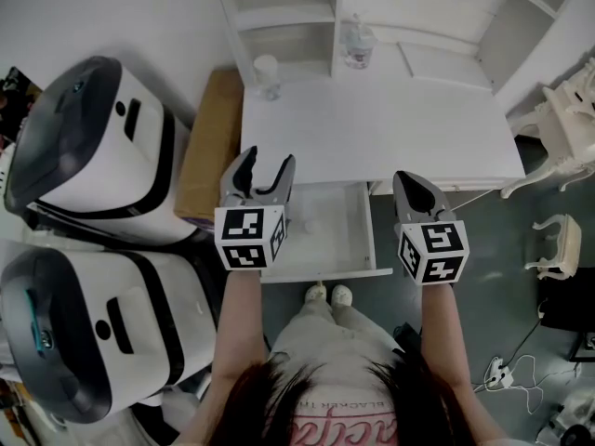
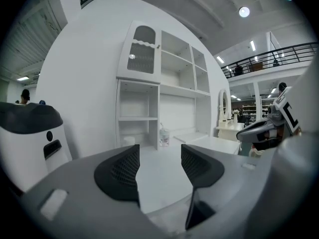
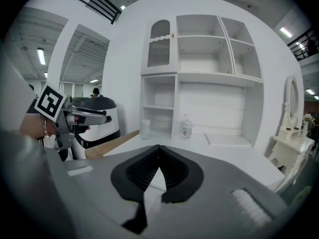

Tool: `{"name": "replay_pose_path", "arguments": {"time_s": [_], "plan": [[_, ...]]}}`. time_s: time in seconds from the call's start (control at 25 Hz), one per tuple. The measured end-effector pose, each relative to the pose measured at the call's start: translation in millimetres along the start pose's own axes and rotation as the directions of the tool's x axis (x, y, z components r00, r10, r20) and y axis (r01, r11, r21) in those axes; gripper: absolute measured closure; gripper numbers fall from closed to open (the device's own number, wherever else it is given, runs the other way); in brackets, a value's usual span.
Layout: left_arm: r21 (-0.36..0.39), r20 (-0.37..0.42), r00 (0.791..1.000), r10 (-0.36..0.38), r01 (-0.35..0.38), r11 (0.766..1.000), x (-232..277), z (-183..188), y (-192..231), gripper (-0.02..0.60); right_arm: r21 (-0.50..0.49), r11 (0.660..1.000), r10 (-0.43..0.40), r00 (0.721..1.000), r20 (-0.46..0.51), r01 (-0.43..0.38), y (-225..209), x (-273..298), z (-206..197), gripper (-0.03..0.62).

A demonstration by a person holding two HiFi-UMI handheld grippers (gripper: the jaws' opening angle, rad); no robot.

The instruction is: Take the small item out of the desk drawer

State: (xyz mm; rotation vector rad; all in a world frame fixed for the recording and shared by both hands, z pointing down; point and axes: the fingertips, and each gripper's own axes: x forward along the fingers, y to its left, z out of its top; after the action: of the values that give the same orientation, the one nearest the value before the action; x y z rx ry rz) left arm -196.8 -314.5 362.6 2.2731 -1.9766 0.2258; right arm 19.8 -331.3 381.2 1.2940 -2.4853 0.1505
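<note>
Open white desk drawer (image 1: 346,235): its left part is hidden behind the left gripper (image 1: 269,157). Small pale object (image 1: 310,225) on the drawer floor: too faint to identify. Ornate white chair (image 1: 565,126): cut off by the head view's right edge.

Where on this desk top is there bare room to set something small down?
The middle and front of the desk top are bare, between the cup at back left, the bottle at the back and the open drawer in front. Left of the desk is crowded: a brown box and two white machines.
</note>
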Motion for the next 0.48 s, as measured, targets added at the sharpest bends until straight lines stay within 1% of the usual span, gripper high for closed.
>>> {"name": "replay_pose_path", "arguments": {"time_s": [0.24,0.48], "plan": [[-0.027,-0.083,0.997,0.0,-0.003,1.0,4,-28,-9,0.321,0.023,0.999,0.027,0.998,-0.048,-0.026,-6,4,-18,0.592],[-0.055,-0.169,0.986,-0.012,0.003,0.998,10,-58,-15,0.321,0.051,0.998,0.053,0.994,-0.092,-0.048,-8,11,-34,0.592]]}}
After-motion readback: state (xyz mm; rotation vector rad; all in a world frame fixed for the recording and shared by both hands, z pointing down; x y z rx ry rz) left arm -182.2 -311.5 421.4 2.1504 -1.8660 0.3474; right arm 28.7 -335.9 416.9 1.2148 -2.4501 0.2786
